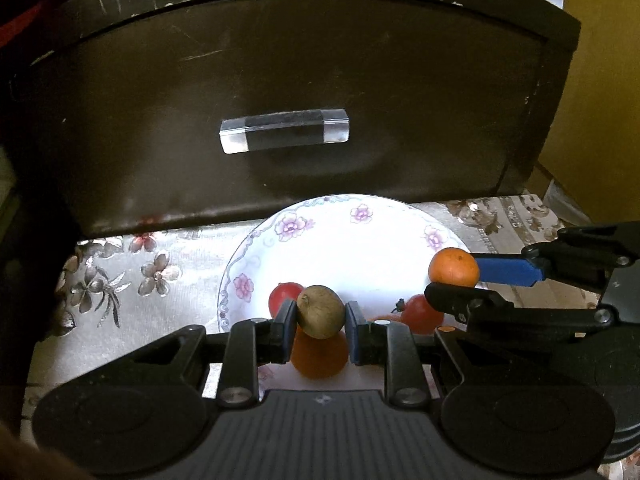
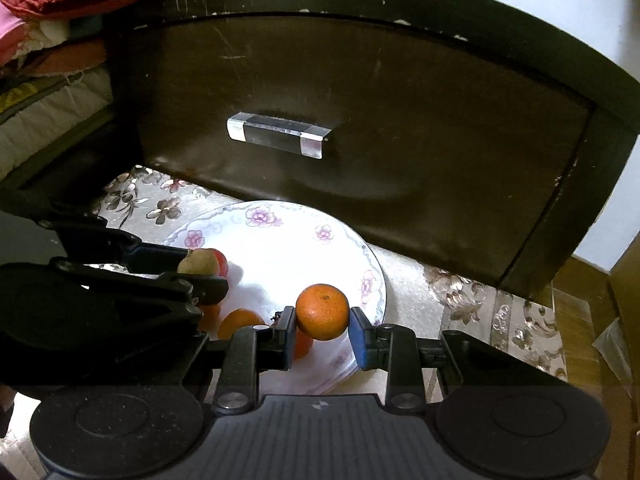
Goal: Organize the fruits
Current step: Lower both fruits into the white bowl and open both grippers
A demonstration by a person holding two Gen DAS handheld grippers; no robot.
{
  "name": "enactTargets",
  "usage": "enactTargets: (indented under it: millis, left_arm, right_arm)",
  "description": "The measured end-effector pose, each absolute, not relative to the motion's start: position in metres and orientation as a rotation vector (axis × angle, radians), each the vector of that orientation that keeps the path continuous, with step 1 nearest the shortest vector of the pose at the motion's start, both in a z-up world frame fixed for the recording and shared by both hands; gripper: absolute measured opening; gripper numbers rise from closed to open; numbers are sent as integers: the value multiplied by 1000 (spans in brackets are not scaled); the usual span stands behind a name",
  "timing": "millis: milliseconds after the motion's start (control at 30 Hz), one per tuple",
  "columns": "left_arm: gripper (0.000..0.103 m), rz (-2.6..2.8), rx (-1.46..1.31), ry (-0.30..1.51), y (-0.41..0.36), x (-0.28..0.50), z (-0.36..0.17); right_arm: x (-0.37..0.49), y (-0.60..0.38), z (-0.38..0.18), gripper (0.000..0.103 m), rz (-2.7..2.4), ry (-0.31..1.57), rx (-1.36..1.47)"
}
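Observation:
My left gripper (image 1: 320,316) is shut on a brown round fruit (image 1: 320,311) and holds it above the near edge of a white flowered plate (image 1: 344,236). My right gripper (image 2: 322,320) is shut on an orange (image 2: 322,311) above the same plate (image 2: 288,240). In the left wrist view the right gripper (image 1: 456,282) holds that orange (image 1: 454,267) at the right. In the right wrist view the left gripper (image 2: 200,270) holds the brown fruit (image 2: 199,263) at the left. On the plate lie a red fruit (image 1: 282,294), another red fruit (image 1: 420,314) and an orange (image 1: 320,356).
A dark brown cabinet drawer (image 1: 280,92) with a clear bar handle (image 1: 284,130) stands right behind the plate. The plate rests on a silver flowered tablecloth (image 1: 120,280). Another orange (image 2: 240,322) lies on the plate. Red cloth and bedding (image 2: 52,20) are at the far left.

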State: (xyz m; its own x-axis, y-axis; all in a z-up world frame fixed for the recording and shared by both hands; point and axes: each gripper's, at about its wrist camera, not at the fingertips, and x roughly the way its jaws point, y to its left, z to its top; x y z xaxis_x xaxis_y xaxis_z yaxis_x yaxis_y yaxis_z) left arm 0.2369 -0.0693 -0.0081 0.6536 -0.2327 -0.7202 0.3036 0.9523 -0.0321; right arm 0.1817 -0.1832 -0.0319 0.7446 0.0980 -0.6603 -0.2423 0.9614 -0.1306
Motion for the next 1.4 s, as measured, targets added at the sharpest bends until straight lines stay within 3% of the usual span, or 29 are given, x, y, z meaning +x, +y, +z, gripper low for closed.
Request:
enactTargets:
  millis: [1400]
  left_arm:
    - [37, -277, 65, 766, -54, 219, 13]
  right_arm:
    - [173, -189, -22, 37, 206, 664, -137]
